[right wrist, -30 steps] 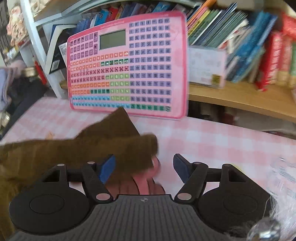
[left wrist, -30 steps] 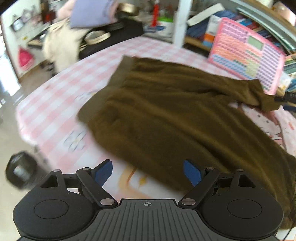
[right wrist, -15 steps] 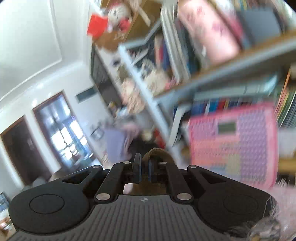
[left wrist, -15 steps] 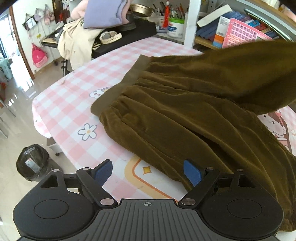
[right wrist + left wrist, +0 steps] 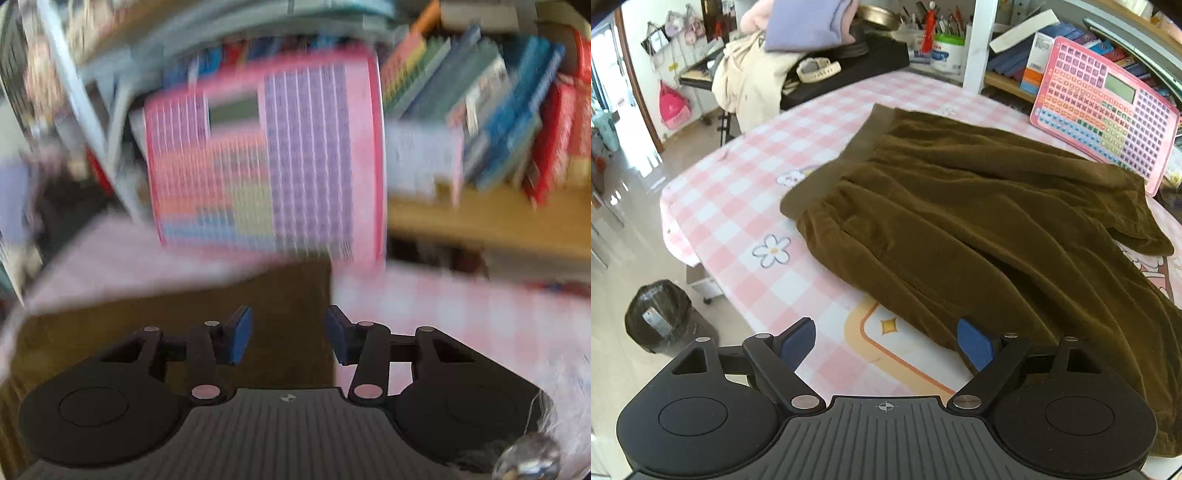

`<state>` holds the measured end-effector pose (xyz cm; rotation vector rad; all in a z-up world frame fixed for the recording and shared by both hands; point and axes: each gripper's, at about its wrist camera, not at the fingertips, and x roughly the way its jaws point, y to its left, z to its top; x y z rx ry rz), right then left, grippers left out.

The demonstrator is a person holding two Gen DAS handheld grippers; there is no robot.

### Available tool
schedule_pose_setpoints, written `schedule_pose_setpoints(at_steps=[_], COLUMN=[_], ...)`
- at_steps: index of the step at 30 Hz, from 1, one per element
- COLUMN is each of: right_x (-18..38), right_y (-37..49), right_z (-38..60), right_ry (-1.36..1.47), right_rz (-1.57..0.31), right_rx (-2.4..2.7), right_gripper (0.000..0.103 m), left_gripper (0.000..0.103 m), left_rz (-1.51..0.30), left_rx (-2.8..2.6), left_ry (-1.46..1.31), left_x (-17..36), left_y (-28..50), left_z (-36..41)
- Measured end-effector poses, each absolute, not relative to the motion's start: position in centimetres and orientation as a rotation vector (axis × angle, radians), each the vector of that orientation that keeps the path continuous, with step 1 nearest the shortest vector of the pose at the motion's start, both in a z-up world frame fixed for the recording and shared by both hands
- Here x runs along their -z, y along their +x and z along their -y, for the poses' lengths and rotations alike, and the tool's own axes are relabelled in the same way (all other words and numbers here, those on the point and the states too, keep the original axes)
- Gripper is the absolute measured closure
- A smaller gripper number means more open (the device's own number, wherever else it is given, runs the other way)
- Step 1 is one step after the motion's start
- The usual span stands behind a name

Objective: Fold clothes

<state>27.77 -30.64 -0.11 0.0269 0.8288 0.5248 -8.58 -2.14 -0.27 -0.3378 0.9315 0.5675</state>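
A brown velvet garment (image 5: 979,229) lies spread on the pink checked tablecloth (image 5: 746,184), its ribbed waistband (image 5: 849,147) toward the far left. My left gripper (image 5: 886,345) is open and empty at the table's near edge, just in front of the garment's near hem. In the blurred right wrist view, my right gripper (image 5: 288,334) is open just above a brown fabric edge (image 5: 288,291) and holds nothing.
A pink keyboard toy (image 5: 1108,110) leans against the bookshelf behind the garment and also shows in the right wrist view (image 5: 266,166). Piled clothes (image 5: 757,74) sit on a black stand at the far left. A black bin (image 5: 661,317) stands on the floor.
The right gripper had closed on the garment's leg and lifted it over; now it has opened and let go, and the leg lies flat on the garment. The left gripper stays open.
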Motion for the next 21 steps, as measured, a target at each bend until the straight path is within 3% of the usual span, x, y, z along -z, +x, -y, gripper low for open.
schedule_pose_setpoints(at_steps=[2,3,4,7,10,18,21], right_x=[1.7,2.5,3.3,3.3,2.2,3.4,2.2], right_y=[26.4,25.9,25.2,24.1,24.1,24.7,23.2], right_z=[30.3,30.2,29.8,29.4,30.7,31.1,31.5], right_ry=[-0.027,-0.054,-0.099,-0.206,-0.245,-0.225,-0.184], right_rz=[-0.887,-0.913,-0.93,-0.904,-0.821,-0.847,-0.817], right_rx=[-0.501,-0.49,-0.481,-0.527,-0.448,-0.371,-0.366], right_gripper=[0.065,0.073,0.087,0.095,0.095,0.092,0.083], left_gripper=[0.016,0.016,0.016,0.016,0.016,0.016,0.016], left_rz=[-0.931,-0.93,-0.93,-0.929,-0.927,-0.868,-0.814], left_rx=[-0.543,-0.53,-0.521,-0.51,-0.517,-0.517,-0.513], left_ry=[-0.318,-0.308,-0.299,-0.284,-0.289,-0.287,-0.292], left_x=[0.2,0.1,0.1,0.0,0.0,-1.0,-1.7], left_y=[-8.2,-8.0,-7.8,-7.5,-7.5,-7.0,-6.1], left_z=[2.6,2.9,3.1,3.3,3.2,1.5,-0.6])
